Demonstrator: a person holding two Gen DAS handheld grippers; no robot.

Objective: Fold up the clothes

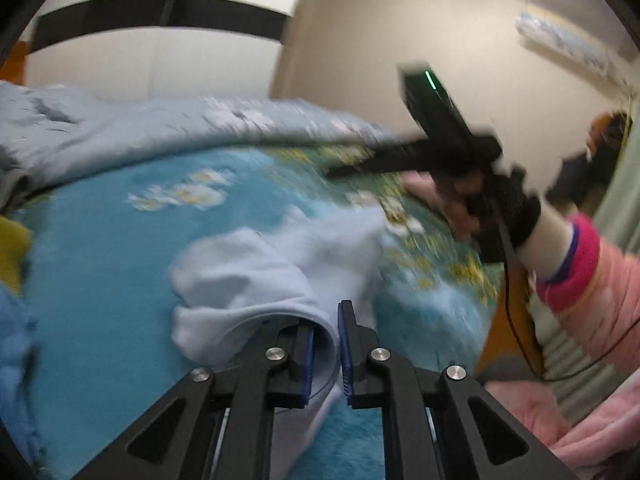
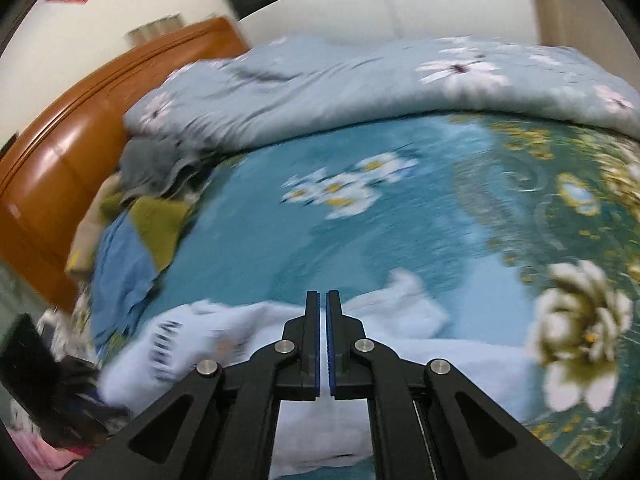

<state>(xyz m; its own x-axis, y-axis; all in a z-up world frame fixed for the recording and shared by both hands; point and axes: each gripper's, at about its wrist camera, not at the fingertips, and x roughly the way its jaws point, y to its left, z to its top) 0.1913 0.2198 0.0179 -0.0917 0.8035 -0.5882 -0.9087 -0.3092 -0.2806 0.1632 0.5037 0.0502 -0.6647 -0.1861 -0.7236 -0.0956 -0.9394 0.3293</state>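
Observation:
A pale blue garment (image 1: pixel 256 280) lies crumpled on the blue floral bedspread (image 1: pixel 100 240). My left gripper (image 1: pixel 326 320) is shut on a fold of this garment, with cloth between the blue pads. In the right wrist view the same garment (image 2: pixel 440 360) lies under and in front of my right gripper (image 2: pixel 322 300), whose pads stand almost together with nothing between them. The right gripper also shows in the left wrist view (image 1: pixel 340 172), held in a hand above the bed, blurred by motion.
A rolled grey-blue floral duvet (image 2: pixel 360 88) lies along the far side of the bed. A pile of clothes, blue, olive and grey (image 2: pixel 136 224), sits at the left by the wooden headboard (image 2: pixel 68 152). A pink-sleeved arm (image 1: pixel 580 280) is at the right.

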